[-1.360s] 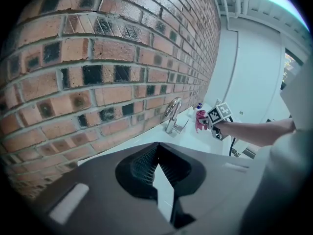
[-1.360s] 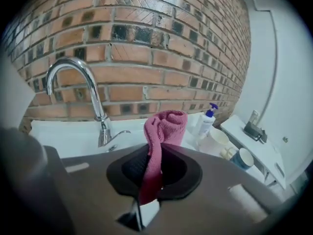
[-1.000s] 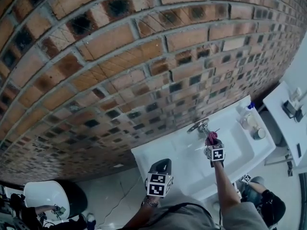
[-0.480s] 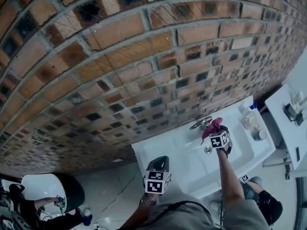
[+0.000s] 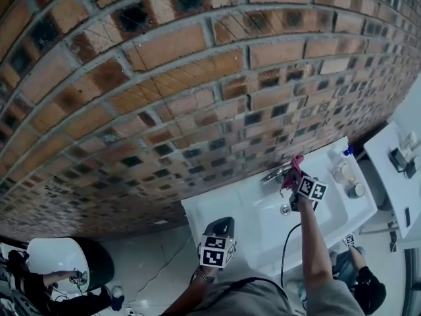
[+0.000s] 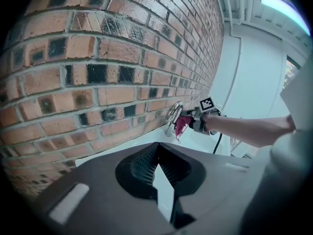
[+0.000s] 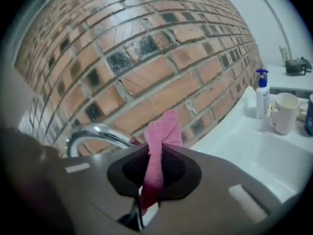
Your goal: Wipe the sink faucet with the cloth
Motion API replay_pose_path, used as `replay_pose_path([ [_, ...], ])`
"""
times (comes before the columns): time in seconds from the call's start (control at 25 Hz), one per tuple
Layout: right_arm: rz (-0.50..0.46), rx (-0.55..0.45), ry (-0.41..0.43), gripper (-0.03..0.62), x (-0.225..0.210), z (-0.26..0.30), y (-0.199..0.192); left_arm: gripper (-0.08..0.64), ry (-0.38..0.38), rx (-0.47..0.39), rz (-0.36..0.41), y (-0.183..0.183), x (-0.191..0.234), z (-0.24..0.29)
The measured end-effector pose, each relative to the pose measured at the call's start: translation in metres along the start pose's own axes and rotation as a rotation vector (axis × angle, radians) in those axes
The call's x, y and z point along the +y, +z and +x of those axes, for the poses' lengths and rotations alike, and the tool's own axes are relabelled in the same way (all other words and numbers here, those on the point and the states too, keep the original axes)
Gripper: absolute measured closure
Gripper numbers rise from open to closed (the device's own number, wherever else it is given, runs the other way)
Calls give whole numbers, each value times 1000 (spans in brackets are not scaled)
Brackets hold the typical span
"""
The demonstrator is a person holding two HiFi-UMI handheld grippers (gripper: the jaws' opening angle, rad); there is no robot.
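Note:
A chrome faucet (image 5: 273, 174) arches over a white sink (image 5: 329, 206) set against a brick wall. My right gripper (image 5: 295, 182) is shut on a pink cloth (image 5: 291, 170) and holds it against the faucet's right side. In the right gripper view the cloth (image 7: 159, 148) sticks up between the jaws, with the faucet spout (image 7: 95, 133) just left of it. My left gripper (image 5: 221, 228) hangs back at the sink's near left edge, shut and empty. From the left gripper view the faucet (image 6: 173, 117) and cloth (image 6: 182, 124) show far ahead.
On the sink's right ledge stand a pump bottle (image 7: 262, 94), a white mug (image 7: 285, 112) and a dark cup (image 5: 356, 185). A white side table (image 5: 398, 170) with small items lies further right. The brick wall (image 5: 197, 78) rises right behind the faucet.
My right gripper has lifted from inside the basin and carried the cloth up and right, onto the faucet. The left gripper has stayed put.

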State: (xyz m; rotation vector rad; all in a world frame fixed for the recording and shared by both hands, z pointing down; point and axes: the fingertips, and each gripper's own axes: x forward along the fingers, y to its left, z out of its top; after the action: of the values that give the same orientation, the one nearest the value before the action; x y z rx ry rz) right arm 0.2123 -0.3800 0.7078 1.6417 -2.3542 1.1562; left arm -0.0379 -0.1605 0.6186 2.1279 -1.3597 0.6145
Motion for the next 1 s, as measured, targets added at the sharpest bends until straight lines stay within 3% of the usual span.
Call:
replay_pose_path([
  [0.2,15,-159,274,569,64,-45,39,543,3,-4,-1,0,3,0],
  [0.32,-104,-152,388,569,119,-55,33,543,-3,-3,2,0,0,2],
  [0.4,-257,-77,410,569,153,-47,8,543,-12,-3,11,1,-4,3],
  [0.52,-518,-9,344,569,177,-32,-29,543,-25,-6,25,2,-11,2],
  [0.6,-571,83,344,569,182,-23,-60,543,-25,-8,31,2,-12,0],
  [0.68,-579,179,311,569,173,-11,-93,543,-18,-9,29,1,-9,-3],
  [0.8,-523,276,148,569,130,2,-121,543,-12,-13,14,1,-4,-7],
  [0.92,-433,305,-31,569,79,7,-118,543,-5,-23,-20,0,5,-12],
  [1.0,-420,245,-73,569,58,7,-90,543,5,-19,-26,-3,8,-11],
])
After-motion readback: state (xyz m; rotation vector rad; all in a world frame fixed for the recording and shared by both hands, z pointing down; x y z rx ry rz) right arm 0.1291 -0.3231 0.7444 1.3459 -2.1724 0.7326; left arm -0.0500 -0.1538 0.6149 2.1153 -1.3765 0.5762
